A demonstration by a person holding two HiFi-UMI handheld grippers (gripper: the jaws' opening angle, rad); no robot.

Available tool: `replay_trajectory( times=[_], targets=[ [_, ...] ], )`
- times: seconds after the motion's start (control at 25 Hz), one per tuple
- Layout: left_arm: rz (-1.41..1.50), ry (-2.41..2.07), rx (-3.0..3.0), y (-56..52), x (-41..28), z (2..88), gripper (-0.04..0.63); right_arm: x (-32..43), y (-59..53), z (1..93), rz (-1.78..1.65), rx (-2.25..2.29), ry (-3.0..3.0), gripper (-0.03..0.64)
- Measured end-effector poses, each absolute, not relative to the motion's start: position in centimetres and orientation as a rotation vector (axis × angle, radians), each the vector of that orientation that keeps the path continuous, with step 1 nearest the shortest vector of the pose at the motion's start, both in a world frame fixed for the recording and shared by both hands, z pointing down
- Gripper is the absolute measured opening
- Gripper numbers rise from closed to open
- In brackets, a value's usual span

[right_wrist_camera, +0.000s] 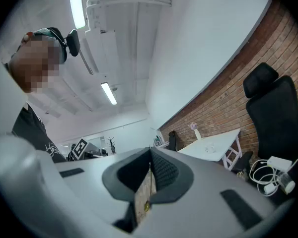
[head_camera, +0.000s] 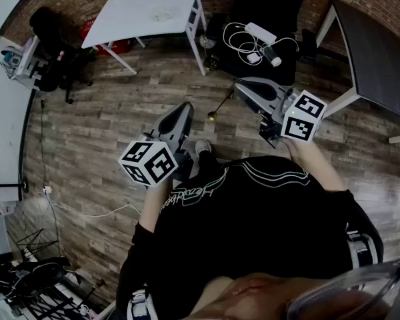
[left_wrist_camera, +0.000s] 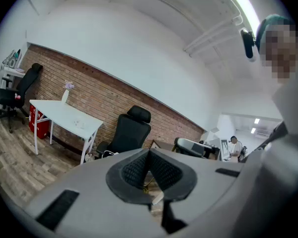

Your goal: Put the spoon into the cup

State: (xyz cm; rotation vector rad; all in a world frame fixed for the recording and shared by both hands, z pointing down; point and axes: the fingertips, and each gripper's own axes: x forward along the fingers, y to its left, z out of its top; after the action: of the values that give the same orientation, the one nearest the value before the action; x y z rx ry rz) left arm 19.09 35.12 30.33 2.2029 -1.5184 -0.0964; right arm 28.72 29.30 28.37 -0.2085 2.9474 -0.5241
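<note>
a: where is the spoon at this moment?

b: the thin gold-coloured metal spoon [head_camera: 221, 105] is in the air above the brown wooden plank floor [head_camera: 120, 105]. its round bowl points down and its handle goes up to the tip of the right gripper [head_camera: 240, 85].

a: so that gripper holds it?

b: yes, it looks so. in the right gripper view the two jaws are pressed together at the tips. the thin handle runs down from there, with the gold bowl at its lower end. the grip is at the very top of the handle.

a: and the other tool?

b: the left gripper [head_camera: 185, 107] is held lower and nearer to the person's body, beside the right one but apart from it. in the left gripper view its jaws are together and there is nothing between them. only the floor shows below them.

a: do you see a cup?

b: not surely. on the white rectangular table [head_camera: 147, 5], which is far from both grippers, a small clear thing [head_camera: 161, 13] stands about in the middle of the surface, a little nearer to the edge on the chair side. it is too small to say if it is a cup.

a: which chair?

b: the black office chair [head_camera: 253, 19] by the brick wall, just beside the table's right corner. white cables with a charger [head_camera: 257, 39] lie on its seat.
</note>
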Motion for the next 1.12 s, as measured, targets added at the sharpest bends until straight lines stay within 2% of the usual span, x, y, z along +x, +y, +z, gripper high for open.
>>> replay_trajectory(
  times=[0.48,0.8,1.12],
  targets=[
    [-0.094,-1.530,2.190,35.7,19.3,30.1,0.005,28.9,29.4,28.1,-0.552,-0.186,2.947,-0.002],
    [-0.109,-1.572,2.089,35.2,15.9,32.9,0.005,26.8,27.8,30.6,-0.704,-0.182,2.923,-0.002],
    [-0.125,-1.570,2.088,33.7,12.7,33.1,0.005,24.0,26.2,30.6,-0.702,-0.198,2.928,-0.002]
  ],
)
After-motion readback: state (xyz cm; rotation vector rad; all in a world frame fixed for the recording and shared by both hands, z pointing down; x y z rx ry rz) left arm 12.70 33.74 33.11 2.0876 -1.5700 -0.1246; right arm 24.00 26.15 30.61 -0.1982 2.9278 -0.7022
